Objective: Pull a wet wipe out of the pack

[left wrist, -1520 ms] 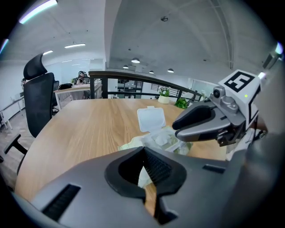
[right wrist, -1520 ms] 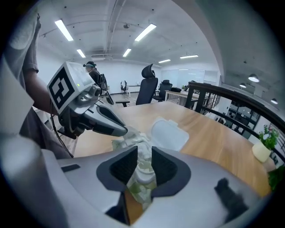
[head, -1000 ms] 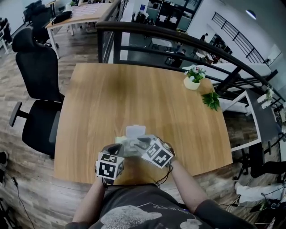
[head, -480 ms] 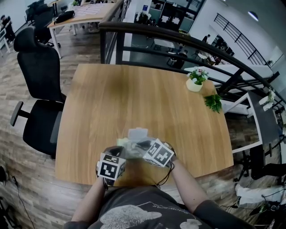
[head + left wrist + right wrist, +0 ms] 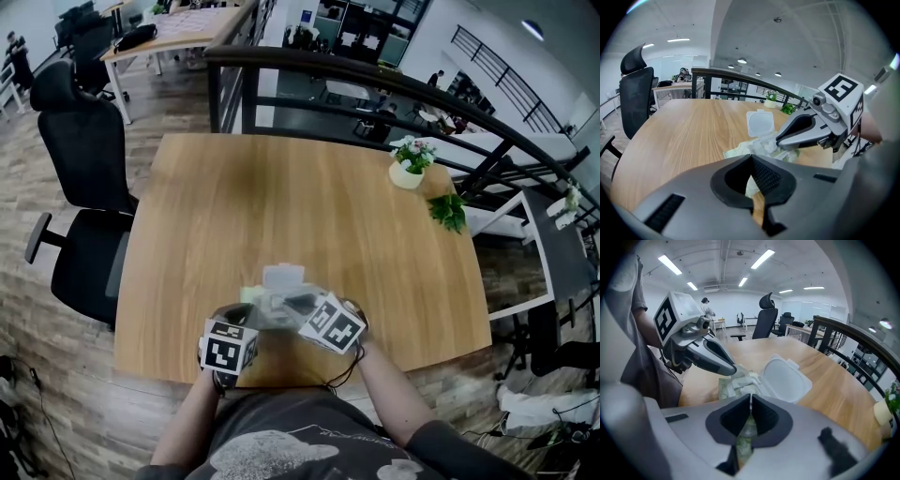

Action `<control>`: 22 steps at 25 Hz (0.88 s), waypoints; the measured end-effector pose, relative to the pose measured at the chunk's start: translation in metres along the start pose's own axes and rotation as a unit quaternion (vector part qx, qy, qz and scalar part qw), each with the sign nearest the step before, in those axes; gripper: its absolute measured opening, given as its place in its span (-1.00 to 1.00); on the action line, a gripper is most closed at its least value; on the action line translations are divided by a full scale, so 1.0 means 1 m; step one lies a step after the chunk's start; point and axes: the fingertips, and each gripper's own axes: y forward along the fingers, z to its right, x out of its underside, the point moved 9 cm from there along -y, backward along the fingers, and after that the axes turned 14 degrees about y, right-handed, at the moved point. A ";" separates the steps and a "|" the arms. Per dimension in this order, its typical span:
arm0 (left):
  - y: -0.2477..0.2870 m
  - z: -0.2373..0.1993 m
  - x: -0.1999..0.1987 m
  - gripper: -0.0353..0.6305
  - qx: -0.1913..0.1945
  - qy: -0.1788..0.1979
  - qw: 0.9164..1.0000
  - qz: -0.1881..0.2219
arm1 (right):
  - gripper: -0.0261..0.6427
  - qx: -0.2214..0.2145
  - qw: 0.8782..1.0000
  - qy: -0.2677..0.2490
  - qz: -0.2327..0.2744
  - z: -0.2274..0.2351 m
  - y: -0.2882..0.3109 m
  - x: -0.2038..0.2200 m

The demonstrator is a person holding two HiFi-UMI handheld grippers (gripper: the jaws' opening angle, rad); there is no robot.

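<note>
Only the head view takes in the whole wooden table (image 5: 281,197), with the wet wipe pack (image 5: 274,302) lying close to its near edge, but any grip is too small to read there. The left gripper view shows the left gripper (image 5: 751,158) clamped fully together on the pack's crinkled, pale-green film. It also shows the grey, tapered right gripper (image 5: 779,139) nosing into the pack's opening. The right gripper view shows that gripper's black ribbed pads closing to a pinch on the wet wipe (image 5: 743,379), a soft, crumpled white tuft. Beside it stands the flipped-open lid (image 5: 785,379), a smooth, rounded white plastic flap.
</note>
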 end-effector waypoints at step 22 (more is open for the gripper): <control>0.003 0.017 0.001 -0.86 -0.085 -0.014 0.996 -0.036 | -0.84 0.028 0.999 -0.006 0.019 0.018 -0.067 0.053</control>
